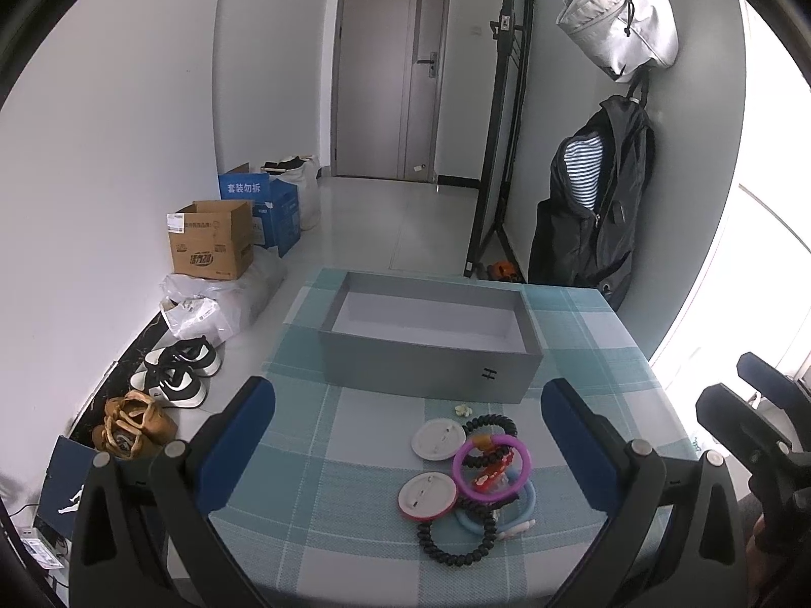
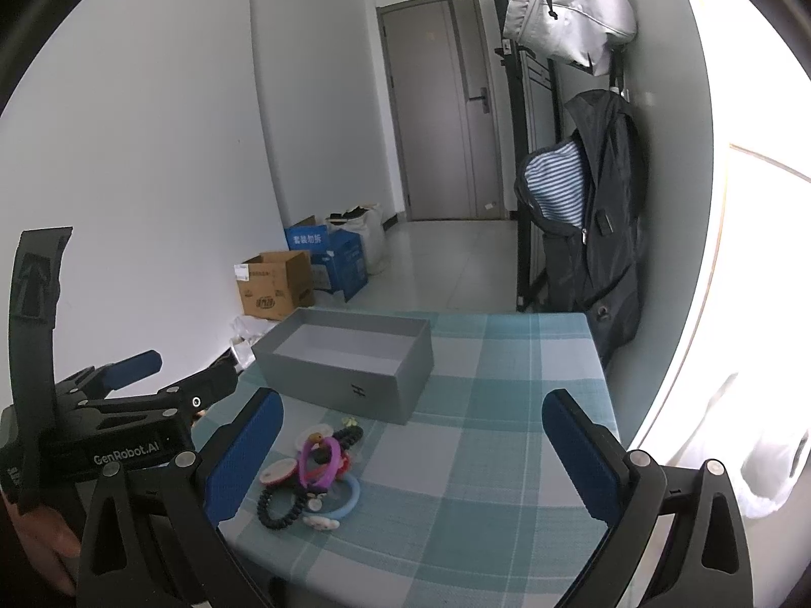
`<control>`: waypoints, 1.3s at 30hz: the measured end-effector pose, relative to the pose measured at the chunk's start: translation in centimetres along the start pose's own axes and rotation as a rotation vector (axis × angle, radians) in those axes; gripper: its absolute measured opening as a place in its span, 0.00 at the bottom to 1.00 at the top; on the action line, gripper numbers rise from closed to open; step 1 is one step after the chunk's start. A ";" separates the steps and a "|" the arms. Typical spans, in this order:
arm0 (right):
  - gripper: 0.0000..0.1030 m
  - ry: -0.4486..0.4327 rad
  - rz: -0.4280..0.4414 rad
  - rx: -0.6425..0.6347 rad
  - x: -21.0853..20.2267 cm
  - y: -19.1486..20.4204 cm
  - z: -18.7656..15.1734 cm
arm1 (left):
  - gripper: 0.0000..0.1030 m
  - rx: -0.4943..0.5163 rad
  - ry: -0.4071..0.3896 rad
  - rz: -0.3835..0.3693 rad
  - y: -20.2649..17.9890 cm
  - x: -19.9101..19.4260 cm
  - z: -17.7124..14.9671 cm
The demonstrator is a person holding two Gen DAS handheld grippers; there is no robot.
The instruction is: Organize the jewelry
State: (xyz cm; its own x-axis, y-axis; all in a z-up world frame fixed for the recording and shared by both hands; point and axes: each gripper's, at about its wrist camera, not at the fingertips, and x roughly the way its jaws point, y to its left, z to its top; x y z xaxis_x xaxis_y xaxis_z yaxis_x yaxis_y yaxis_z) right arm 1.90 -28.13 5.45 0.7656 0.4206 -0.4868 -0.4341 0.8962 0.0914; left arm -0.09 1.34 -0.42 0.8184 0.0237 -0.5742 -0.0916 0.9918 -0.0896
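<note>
A heap of jewelry lies on the checked tablecloth (image 1: 355, 461): a purple ring bracelet (image 1: 491, 466), two white round badges (image 1: 438, 440) (image 1: 427, 495), black spiral hair ties (image 1: 456, 547) and a light blue ring (image 1: 527, 504). Behind it stands an open grey box (image 1: 431, 339), empty inside. My left gripper (image 1: 408, 456) hovers open just in front of the heap, holding nothing. In the right wrist view the same heap (image 2: 314, 476) lies near the left finger of my open right gripper (image 2: 413, 461), with the box (image 2: 349, 359) beyond.
The table (image 2: 507, 456) ends close on the left and near sides. On the floor to the left are shoes (image 1: 177, 375), plastic bags and cardboard boxes (image 1: 213, 240). A black backpack (image 1: 598, 202) and a white bag (image 1: 623, 15) hang on the right wall. The other gripper (image 2: 126, 405) shows at left.
</note>
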 end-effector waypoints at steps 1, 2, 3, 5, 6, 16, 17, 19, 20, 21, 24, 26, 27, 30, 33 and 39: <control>1.00 0.000 0.000 0.000 0.0 0.0 0.0 | 0.99 0.002 0.001 0.000 0.0 0.0 0.0; 1.00 0.001 0.000 0.000 0.0 0.0 0.0 | 0.99 0.002 0.001 0.000 0.0 0.0 0.0; 1.00 0.001 0.000 -0.001 0.0 0.0 0.0 | 0.99 0.002 0.001 0.000 0.0 0.0 0.0; 1.00 -0.001 0.000 0.000 0.0 0.0 0.0 | 0.99 0.001 0.000 -0.002 0.0 0.0 0.0; 1.00 -0.001 -0.001 0.000 0.0 0.0 0.0 | 0.99 0.001 0.000 -0.003 0.0 0.0 0.0; 1.00 0.007 0.002 -0.006 0.2 0.1 -0.1 | 0.99 0.002 -0.001 -0.013 0.0 -0.1 0.2; 1.00 0.007 0.003 -0.006 0.2 0.1 -0.1 | 0.99 0.000 -0.001 -0.013 0.0 -0.1 0.2; 1.00 0.008 0.002 -0.007 0.3 0.2 -0.1 | 0.99 -0.004 -0.001 -0.017 0.0 0.0 0.2; 1.00 0.010 0.003 -0.007 0.4 0.2 -0.1 | 0.99 -0.006 -0.001 -0.017 0.0 0.0 0.2; 1.00 0.011 0.003 -0.008 0.4 0.3 -0.1 | 0.99 -0.006 -0.001 -0.017 0.0 0.0 0.2; 1.00 0.015 0.006 -0.011 0.6 0.4 0.0 | 0.99 -0.006 0.005 -0.027 0.0 0.0 0.2; 1.00 0.017 0.005 -0.013 0.7 0.5 0.0 | 0.99 -0.004 0.005 -0.031 -0.1 0.0 0.3; 1.00 0.019 0.006 -0.014 0.8 0.5 -0.1 | 0.99 -0.001 0.006 -0.034 -0.1 0.0 0.3; 1.00 0.026 0.012 -0.014 0.9 0.6 0.0 | 0.99 -0.004 0.012 -0.043 0.0 0.1 0.3; 1.00 0.035 0.035 -0.010 1.2 0.8 0.0 | 0.99 -0.020 0.027 -0.053 0.3 0.4 0.4; 1.00 0.083 0.078 -0.005 2.4 1.0 0.1 | 0.99 -0.042 0.073 -0.081 1.3 1.2 0.4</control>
State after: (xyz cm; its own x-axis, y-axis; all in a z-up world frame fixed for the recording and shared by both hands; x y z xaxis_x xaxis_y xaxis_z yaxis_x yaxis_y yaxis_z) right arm 3.37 -26.17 4.48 0.6873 0.4757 -0.5489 -0.4934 0.8604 0.1278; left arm 1.00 2.67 -0.88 0.7809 -0.0670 -0.6210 -0.0515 0.9839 -0.1710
